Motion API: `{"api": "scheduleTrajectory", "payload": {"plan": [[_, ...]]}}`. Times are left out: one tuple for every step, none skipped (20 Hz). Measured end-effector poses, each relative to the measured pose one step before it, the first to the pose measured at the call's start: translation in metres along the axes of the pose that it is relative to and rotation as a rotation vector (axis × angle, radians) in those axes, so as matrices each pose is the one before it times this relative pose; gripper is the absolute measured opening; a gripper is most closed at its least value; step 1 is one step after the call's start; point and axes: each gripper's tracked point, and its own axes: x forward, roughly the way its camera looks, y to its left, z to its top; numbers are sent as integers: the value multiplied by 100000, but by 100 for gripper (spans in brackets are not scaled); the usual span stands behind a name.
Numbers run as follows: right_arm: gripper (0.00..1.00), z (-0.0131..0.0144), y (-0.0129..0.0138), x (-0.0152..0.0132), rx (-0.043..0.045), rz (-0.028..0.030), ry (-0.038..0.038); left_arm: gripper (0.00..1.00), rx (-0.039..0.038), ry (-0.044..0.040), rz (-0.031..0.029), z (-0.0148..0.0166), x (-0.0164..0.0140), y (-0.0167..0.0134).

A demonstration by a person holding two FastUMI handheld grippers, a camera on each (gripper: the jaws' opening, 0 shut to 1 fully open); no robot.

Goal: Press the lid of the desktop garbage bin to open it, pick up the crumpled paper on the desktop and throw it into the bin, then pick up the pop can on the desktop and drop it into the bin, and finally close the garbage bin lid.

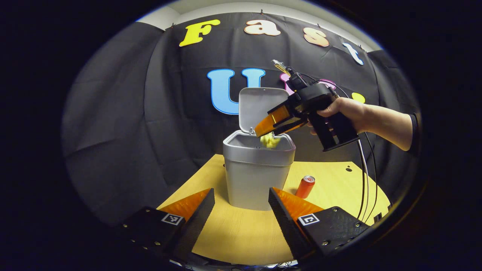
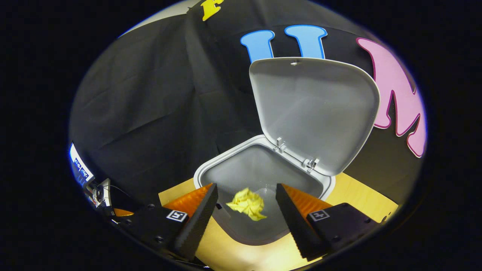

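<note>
Right gripper view: my right tool (image 2: pixel 243 210) hangs wide over the open bin (image 2: pixel 211 171), paper (image 2: pixel 248 204) loose between its fingers. Left tool (image 1: pixel 241 210) wide; can (image 1: pixel 305 186) at bin's four o'clock on the bench (image 1: pixel 241 233).

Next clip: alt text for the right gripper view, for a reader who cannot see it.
A yellow crumpled paper sits loose between the open right tongs, over the mouth of the grey bin. Its lid stands raised behind, on a wooden desktop.

The right claw (image 1: pixel 268 130) is showing a black pistol-grip body trailing thin cables; square markers and small screws are dotting both claws' bases; a dark sleeve (image 1: pixel 415 128) is edging the forearm.
</note>
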Motion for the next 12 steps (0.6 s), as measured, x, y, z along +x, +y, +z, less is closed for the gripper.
{"api": "scheduleTrajectory", "payload": {"plan": [[98,254,-381,-332,-64,-872,-1199,95,437,-114,-826,10,195,-294],[98,307,-308,-526,-72,-1085,-1444,95,256,-154,-961,130,158,-308],[98,357,-484,-506,357,-1438,-1876,95,176,-131,-917,18,123,-346],[99,337,-697,-528,477,-2154,-2075,95,66,-350,-1152,106,108,-422],[99,482,-697,-733,1097,-2218,-2645,95,224,-173,-1315,-78,180,-477],[98,522,-803,-801,1456,-2049,-2982,95,458,26,-1731,-43,245,-601],[99,494,-905,-933,1211,-2491,-3368,95,647,51,-1819,-145,281,-637],[98,245,-1002,-1085,470,-3152,-2946,95,651,330,-2015,-136,430,-668],[98,395,-1298,-963,-696,-3789,-3040,95,598,483,-2272,-336,510,-761],[99,196,-1426,-1134,-616,-4010,-2823,95,475,367,-2274,-178,517,-791],[98,177,-1397,-1015,-414,-3491,-2713,95,160,323,-2640,-311,547,-792],[98,3,-1373,-1141,-139,-3545,-2257,95,63,936,-2547,-320,691,-862]]}}
